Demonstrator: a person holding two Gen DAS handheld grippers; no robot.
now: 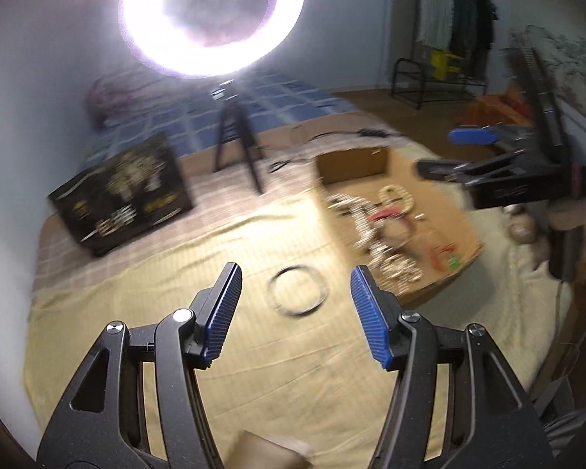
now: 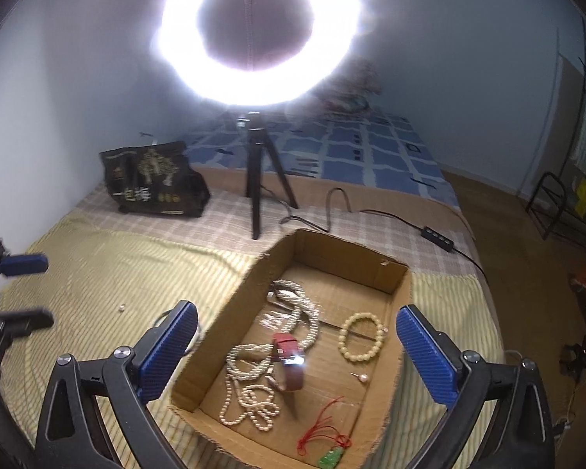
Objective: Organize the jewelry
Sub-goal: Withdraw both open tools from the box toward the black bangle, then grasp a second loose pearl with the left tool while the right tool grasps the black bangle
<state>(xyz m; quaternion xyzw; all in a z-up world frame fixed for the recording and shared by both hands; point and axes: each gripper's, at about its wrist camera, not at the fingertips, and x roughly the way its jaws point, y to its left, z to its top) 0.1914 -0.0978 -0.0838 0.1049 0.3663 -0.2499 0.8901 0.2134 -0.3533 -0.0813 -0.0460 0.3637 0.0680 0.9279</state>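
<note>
Here both grippers are spread wide and hold nothing. The left gripper point(image 1: 295, 293) hangs over the yellow striped bedcover point(image 1: 136, 293), its jaws opened broadly with a thin dark bangle point(image 1: 297, 291) lying flat on the cloth in the gap between them, beyond the fingertips and not touching either pad. That framing suggests the bangle is the next piece to be picked up; it sits alone outside the cardboard box point(image 1: 445, 273), just beside the box's near corner.

The right gripper point(image 2: 297, 351) hovers above the box point(image 2: 230, 305), jaws equally wide and empty, looking down into it. Inside lie 2 or more tangled strings of pale pearl beads point(image 2: 250, 387), a red watch point(image 2: 291, 363) resting on them, a cream bead bracelet point(image 2: 361, 336) apart near the right wall, a small pearl pin point(image 2: 361, 377), and a green pendant on red cord point(image 2: 330, 457) at the near end. The box seems to serve as the collecting place, so most pieces are already gathered, though the strands are jumbled.

A tiny pale bead or earring point(image 2: 121, 306) lies loose on the cover, left of the box. A ring light on a tripod point(image 2: 254, 172) stands behind, lighting the work; a black printed bag point(image 2: 152, 179) rests near the wall.
</note>
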